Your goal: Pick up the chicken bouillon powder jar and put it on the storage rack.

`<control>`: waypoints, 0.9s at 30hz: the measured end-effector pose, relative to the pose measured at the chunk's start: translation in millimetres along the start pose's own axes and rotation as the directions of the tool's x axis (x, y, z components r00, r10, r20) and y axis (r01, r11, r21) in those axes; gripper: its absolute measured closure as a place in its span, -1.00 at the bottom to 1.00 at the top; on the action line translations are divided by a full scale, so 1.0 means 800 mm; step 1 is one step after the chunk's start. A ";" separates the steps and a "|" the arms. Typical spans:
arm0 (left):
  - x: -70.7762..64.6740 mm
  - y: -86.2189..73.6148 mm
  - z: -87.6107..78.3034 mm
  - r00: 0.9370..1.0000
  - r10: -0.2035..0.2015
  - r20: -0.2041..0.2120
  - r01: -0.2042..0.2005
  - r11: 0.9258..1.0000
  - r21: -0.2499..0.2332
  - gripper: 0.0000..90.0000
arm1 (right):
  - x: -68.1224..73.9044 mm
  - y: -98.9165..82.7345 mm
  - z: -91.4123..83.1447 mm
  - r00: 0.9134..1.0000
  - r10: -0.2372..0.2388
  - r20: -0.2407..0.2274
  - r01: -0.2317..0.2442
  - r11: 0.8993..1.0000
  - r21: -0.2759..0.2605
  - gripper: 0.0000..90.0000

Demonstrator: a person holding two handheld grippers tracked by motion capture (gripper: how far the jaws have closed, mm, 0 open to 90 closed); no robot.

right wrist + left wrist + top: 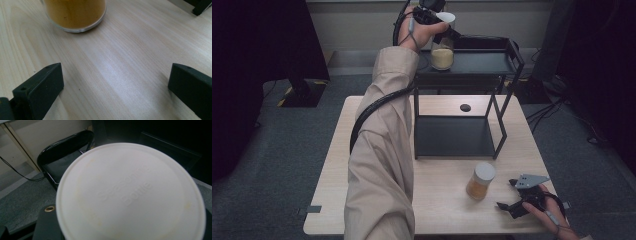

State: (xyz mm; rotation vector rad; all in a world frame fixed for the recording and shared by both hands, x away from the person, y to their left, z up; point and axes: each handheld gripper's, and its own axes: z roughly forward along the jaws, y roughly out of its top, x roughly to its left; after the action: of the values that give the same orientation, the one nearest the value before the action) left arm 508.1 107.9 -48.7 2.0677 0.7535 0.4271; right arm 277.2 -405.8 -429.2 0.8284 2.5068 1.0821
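The left gripper [443, 26] is clamped on the pale-filled jar [442, 52], which stands upright on the left end of the rack [510, 50]'s top shelf. The shelf's raised edge runs just beside it, with bare shelf to the right. Below, 1 amber jar [480, 181] stands upright on the table [332, 175] before the rack. Just to its right, the right gripper [512, 195] rests with jaws wide and empty, the nearer hand for it.

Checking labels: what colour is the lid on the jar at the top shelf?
White lid, clearest in the left gripper view.
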 end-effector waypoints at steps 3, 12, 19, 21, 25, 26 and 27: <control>0.001 -0.004 0.003 1.000 -0.002 -0.002 0.002 1.000 -0.016 -0.24 | 0.000 0.000 0.000 1.000 0.000 0.000 0.000 1.000 0.000 -1.00; -0.006 -0.012 0.009 1.000 0.012 -0.013 -0.013 0.999 -0.049 -0.25 | 0.000 0.000 0.000 1.000 -0.001 0.000 0.001 1.000 0.000 -1.00; -0.004 -0.018 0.007 1.000 0.001 -0.004 -0.001 0.998 -0.060 -0.25 | 0.000 0.000 0.000 1.000 0.000 -0.001 0.000 1.000 0.000 -1.00; -0.005 -0.018 0.008 1.000 0.004 -0.004 -0.004 0.998 -0.061 -0.25 | 0.000 0.000 0.000 1.000 0.000 -0.001 0.000 1.000 0.000 -1.00; -0.006 -0.015 0.006 1.000 -0.012 -0.007 0.012 0.999 -0.052 -0.47 | 0.000 0.000 0.000 1.000 0.000 0.000 0.000 1.000 0.000 -1.00; -0.008 -0.015 0.005 1.000 -0.020 -0.011 0.020 0.998 -0.052 -0.60 | 0.000 0.000 0.000 1.000 0.000 0.000 0.000 1.000 0.000 -1.00; -0.009 -0.015 0.004 1.000 -0.021 -0.014 0.021 0.999 -0.050 -0.69 | 0.000 0.000 0.000 1.000 0.000 -0.001 0.000 1.000 0.000 -1.00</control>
State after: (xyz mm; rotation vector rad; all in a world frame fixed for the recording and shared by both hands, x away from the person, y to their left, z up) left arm 499.9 106.3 -60.8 2.0105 0.7652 0.4457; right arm 277.3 -405.9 -429.2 0.8279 2.5072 1.0825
